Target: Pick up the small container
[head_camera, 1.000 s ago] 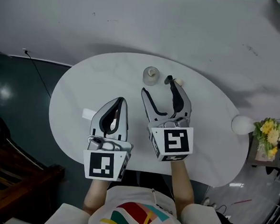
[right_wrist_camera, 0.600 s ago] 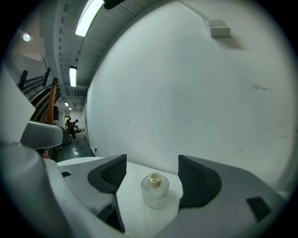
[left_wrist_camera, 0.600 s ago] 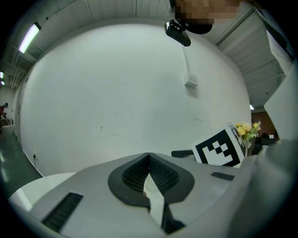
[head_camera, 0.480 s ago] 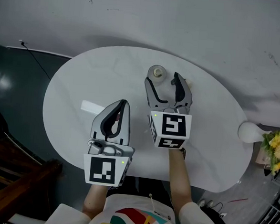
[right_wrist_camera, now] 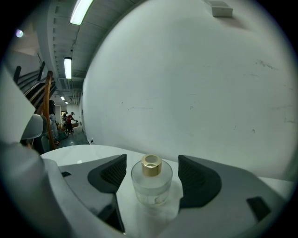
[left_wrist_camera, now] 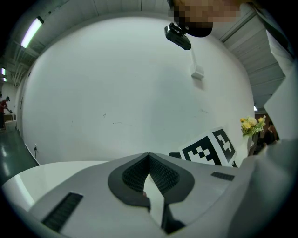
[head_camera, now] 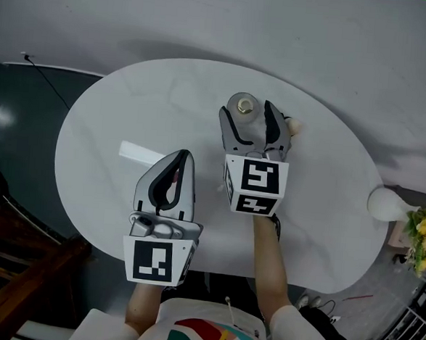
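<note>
In the head view, the white oval surface [head_camera: 320,202] carries the small container [head_camera: 241,104] close to its far edge, a little right of the middle. The right claw [head_camera: 246,118] reaches toward it from the near side, its 2 jaws spread wide with the container standing between their tips. A small pale object [head_camera: 295,125] sits just beside the right-hand jaw; I cannot tell what it is. The left claw [head_camera: 184,156] hangs over the near half of the surface, well apart from the container, with its jaws drawn together. A flat white slip [head_camera: 136,153] lies on the surface toward its left edge.

In the left gripper view, the 2 ribbed pads [left_wrist_camera: 163,174] meet at their tips and nothing is held between them. The claw points at a bare wall [left_wrist_camera: 116,83], and the right claw's marker cube [left_wrist_camera: 209,148] shows at the right.

The right gripper view tells the most. The container is a squat frosted jar with a gold collar [right_wrist_camera: 151,165], upright on the surface and centred between the 2 dark pads [right_wrist_camera: 195,179]. There is a clear gap on each side, so neither pad touches the glass. The claw is spread wide and grips nothing.

As I judge it, the reach is done and the line-up looks good. The whole grasp is left: bring the jaws in on the jar's body below the collar, then lift it off the surface. The container is not yet picked up.
</note>
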A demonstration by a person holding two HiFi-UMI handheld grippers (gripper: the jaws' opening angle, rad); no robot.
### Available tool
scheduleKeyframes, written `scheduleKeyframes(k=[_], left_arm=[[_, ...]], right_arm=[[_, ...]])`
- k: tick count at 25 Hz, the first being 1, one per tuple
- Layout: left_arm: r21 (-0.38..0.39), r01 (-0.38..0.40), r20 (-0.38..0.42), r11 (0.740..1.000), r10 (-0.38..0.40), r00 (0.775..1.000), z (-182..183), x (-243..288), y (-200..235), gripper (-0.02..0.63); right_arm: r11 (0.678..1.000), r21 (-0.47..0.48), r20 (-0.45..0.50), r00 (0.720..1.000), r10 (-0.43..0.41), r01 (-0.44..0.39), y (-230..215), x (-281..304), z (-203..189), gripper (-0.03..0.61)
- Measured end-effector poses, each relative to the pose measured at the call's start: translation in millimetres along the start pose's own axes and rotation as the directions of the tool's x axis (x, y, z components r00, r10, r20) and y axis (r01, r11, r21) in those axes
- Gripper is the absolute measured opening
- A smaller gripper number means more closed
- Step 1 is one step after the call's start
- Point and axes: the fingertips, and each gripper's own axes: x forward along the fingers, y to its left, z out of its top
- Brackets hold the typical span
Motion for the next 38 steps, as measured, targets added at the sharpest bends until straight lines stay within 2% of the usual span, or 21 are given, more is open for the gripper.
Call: scheduleKeyframes(k=[5,19,31,38], left_arm=[[-0.019,-0.023,-0.033,1.000,0.022,0.999,-14.7,2.9,9.2,0.018],[-0.024,-0.012,-0.040,1.000,0.011,0.999,-28.1,7.4,14.1,0.017],[-0.021,-0.030,-0.040,0.999,0.030,0.999,-31.5,3.4,18.2,0.017],[0.022,-0.031,-0.035,0.999,0.032,0.999,-28.0,0.2,14.1,0.018]], right_arm=[[1.000,0.010,-0.018,1.000,-0.008,0.008,-0.4,10.4,-12.2,0.337],[0.999,0.029,-0.056,0.998,-0.025,0.026,-1.2,28.5,-38.4,0.336],[0.998,0.034,-0.030,0.998,-0.055,0.056,-3.1,28.8,-40.5,0.334],[0.997,0.039,-0.030,0.997,-0.066,0.067,-3.2,29.0,-40.9,0.334]])
